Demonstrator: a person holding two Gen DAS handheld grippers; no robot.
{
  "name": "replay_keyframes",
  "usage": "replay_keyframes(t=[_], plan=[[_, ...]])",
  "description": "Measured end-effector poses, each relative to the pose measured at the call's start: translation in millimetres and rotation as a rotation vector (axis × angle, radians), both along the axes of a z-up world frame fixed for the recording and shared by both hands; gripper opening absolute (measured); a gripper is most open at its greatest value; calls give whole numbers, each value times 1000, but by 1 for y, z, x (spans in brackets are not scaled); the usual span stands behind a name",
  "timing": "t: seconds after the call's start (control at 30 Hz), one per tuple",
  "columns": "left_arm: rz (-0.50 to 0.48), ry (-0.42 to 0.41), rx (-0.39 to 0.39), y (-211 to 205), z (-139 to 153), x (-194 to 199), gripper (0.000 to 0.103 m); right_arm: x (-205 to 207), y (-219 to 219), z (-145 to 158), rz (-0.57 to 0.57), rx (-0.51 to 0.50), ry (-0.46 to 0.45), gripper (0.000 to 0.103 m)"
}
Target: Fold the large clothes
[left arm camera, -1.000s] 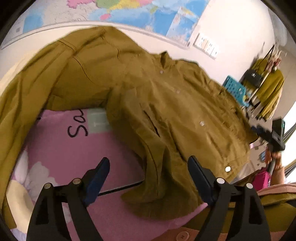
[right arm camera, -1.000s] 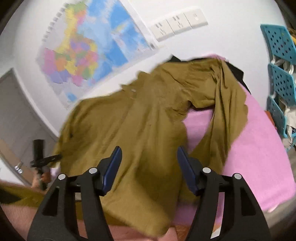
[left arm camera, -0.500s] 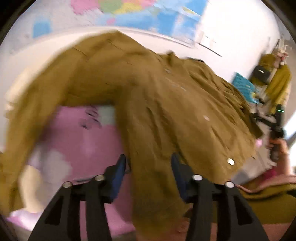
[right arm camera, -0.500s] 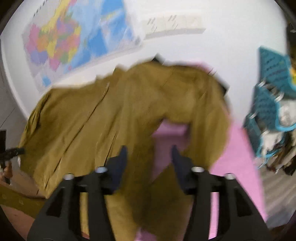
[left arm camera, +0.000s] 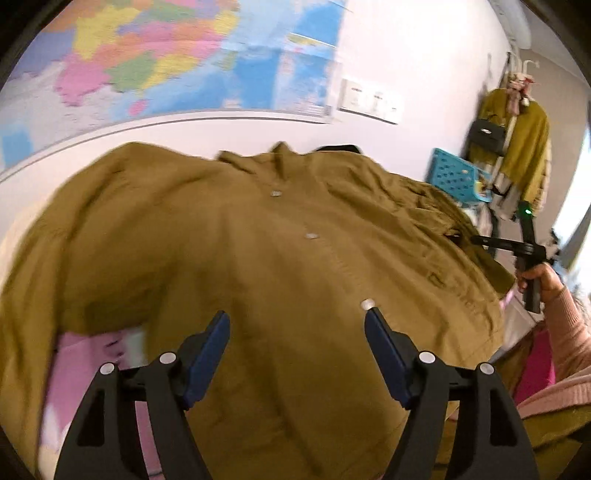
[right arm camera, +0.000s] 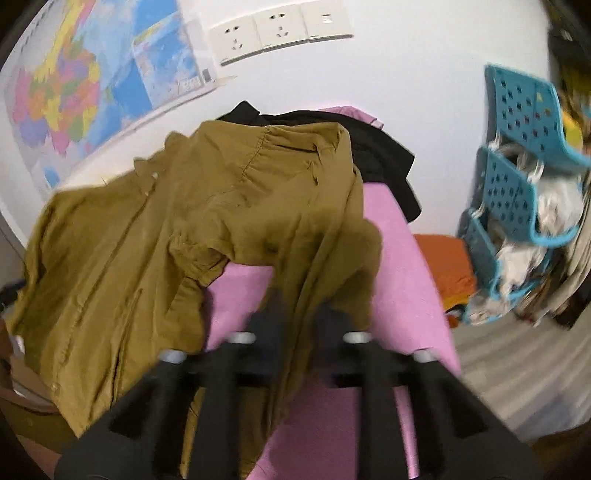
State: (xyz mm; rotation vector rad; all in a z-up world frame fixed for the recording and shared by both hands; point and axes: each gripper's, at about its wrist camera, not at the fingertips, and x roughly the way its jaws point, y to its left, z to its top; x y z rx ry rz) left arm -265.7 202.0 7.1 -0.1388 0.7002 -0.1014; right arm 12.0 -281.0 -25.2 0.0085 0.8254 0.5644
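Olive-brown button-front jacket [left arm camera: 280,266] lies spread, front up, over a pink sheet [right arm camera: 399,288] on what reads as a bed; collar toward the wall at 12 o'clock.

Change: half a second back the left tool [left arm camera: 297,350] had its jaws drawn in over the fabric at the near hem; now they are opening, standing wide and clear above the cloth, nothing pinched. Right tool [right arm camera: 299,332], wide a second ago, is closing, with a fold of the right sleeve [right arm camera: 325,258] between its blurred jaws; pads look pressed on it. Judgement: left has let go, right has taken the sleeve; a sleeve fold across the body looks next.

Left view only: three snap buttons down the placket [left arm camera: 312,236]; the right tool at 3 o'clock, held in a hand [left arm camera: 539,277] with a pink cuff. Right view only: black garment [right arm camera: 388,155] under the collar end at 1 o'clock; teal baskets [right arm camera: 517,177] at 3 o'clock; wall sockets [right arm camera: 280,33] at 12.
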Motion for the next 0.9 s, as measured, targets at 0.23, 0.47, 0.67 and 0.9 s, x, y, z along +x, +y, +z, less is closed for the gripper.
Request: replay_keyframes(t=[0.23, 0.47, 0.67, 0.9], plan=[[-106, 20, -2, -18, 6, 44, 72, -10, -4, 113, 173, 204, -75, 10], [-150, -38, -63, 1, 40, 73, 73, -37, 96, 183, 498, 224, -139, 10], [-140, -95, -101, 21, 61, 78, 73, -28, 221, 146, 694, 208, -15, 11], [-126, -40, -115, 33, 44, 77, 78, 19, 320, 48, 647, 200, 212, 14]])
